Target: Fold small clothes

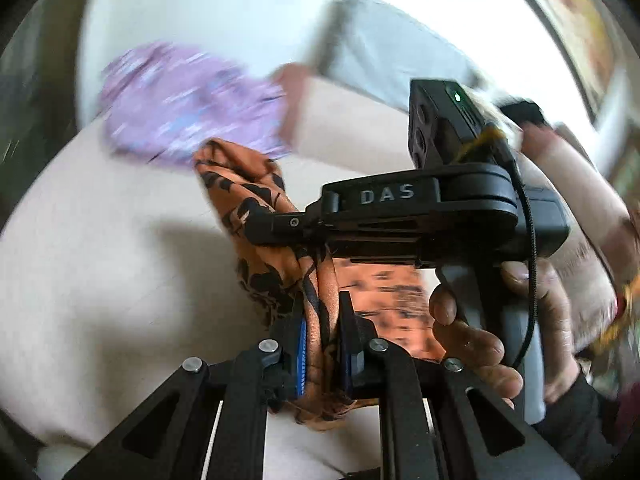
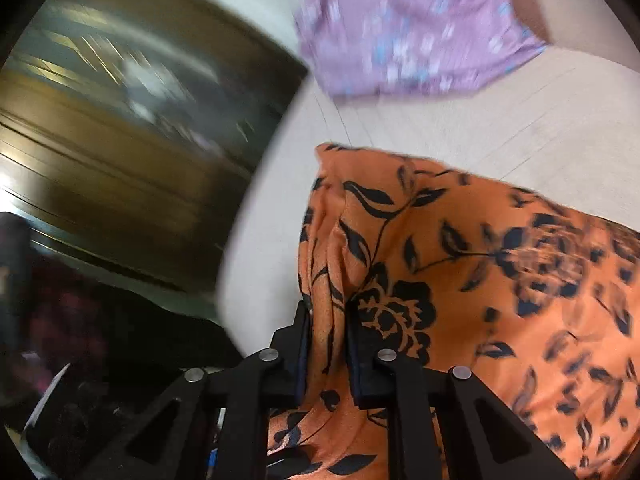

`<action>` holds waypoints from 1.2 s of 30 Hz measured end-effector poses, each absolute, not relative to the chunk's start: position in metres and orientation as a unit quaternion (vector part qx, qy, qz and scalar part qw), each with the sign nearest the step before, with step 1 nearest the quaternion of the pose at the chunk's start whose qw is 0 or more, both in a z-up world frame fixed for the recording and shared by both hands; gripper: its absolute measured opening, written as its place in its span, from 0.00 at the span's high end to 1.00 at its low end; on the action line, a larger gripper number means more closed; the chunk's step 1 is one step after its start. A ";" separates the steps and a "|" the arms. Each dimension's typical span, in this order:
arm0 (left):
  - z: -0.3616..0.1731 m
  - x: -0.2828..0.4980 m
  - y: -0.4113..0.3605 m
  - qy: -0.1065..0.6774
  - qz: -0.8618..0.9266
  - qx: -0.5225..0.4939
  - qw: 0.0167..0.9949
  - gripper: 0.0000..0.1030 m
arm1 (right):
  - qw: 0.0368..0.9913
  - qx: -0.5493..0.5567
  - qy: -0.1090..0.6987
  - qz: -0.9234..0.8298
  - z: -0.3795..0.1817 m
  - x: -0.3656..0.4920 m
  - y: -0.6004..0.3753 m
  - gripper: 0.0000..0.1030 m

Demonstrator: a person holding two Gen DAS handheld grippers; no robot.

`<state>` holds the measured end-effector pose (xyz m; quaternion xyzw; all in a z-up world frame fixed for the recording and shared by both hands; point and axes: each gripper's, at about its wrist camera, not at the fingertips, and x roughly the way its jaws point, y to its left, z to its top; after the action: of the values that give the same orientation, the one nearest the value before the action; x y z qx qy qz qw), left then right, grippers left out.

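Note:
An orange cloth with a black flower print hangs bunched between both grippers above a cream surface. My left gripper is shut on a gathered edge of it. In the left wrist view the right gripper crosses in front, its fingers closed on the same cloth just above. In the right wrist view my right gripper is shut on a fold of the orange cloth, which spreads out to the right.
A purple flowered garment lies further back on the cream surface. A grey cloth lies beyond it. A dark wooden floor drops off left of the surface edge. The person's hand holds the right gripper's handle.

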<state>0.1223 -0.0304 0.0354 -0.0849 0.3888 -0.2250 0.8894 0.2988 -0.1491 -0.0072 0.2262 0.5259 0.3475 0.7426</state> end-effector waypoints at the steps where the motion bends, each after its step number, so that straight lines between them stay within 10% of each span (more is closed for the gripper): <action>1: 0.044 0.119 -0.056 0.382 -0.241 -0.061 0.890 0.87 | 0.747 0.253 0.505 0.350 0.000 0.290 -0.178 0.84; 14: -0.061 0.170 -0.271 0.501 -0.314 0.019 0.806 0.85 | 0.718 0.469 0.479 0.185 -0.114 0.242 -0.440 0.84; 23: -0.054 0.159 -0.226 0.498 -0.318 -0.039 0.806 0.52 | 0.710 0.466 0.519 0.095 -0.130 0.232 -0.460 0.78; 26: -0.052 0.172 -0.198 0.495 -0.256 -0.022 0.830 0.52 | 0.723 0.464 0.505 0.090 -0.114 0.212 -0.457 0.61; 28: -0.063 0.186 -0.181 0.505 -0.214 -0.005 0.836 0.52 | 0.733 0.449 0.501 0.097 -0.099 0.194 -0.444 0.26; 33: -0.082 0.208 -0.170 0.531 -0.194 -0.024 0.825 0.51 | 0.757 0.369 0.532 0.085 -0.099 0.150 -0.417 0.30; 36: -0.095 0.215 -0.176 0.537 -0.178 -0.013 0.824 0.40 | 0.759 0.317 0.568 0.032 -0.115 0.144 -0.415 0.74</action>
<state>0.2148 -0.1756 -0.0951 -0.0132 0.5374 -0.1781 0.8242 0.1440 -0.4150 -0.1146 0.3167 0.5676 0.0322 0.7593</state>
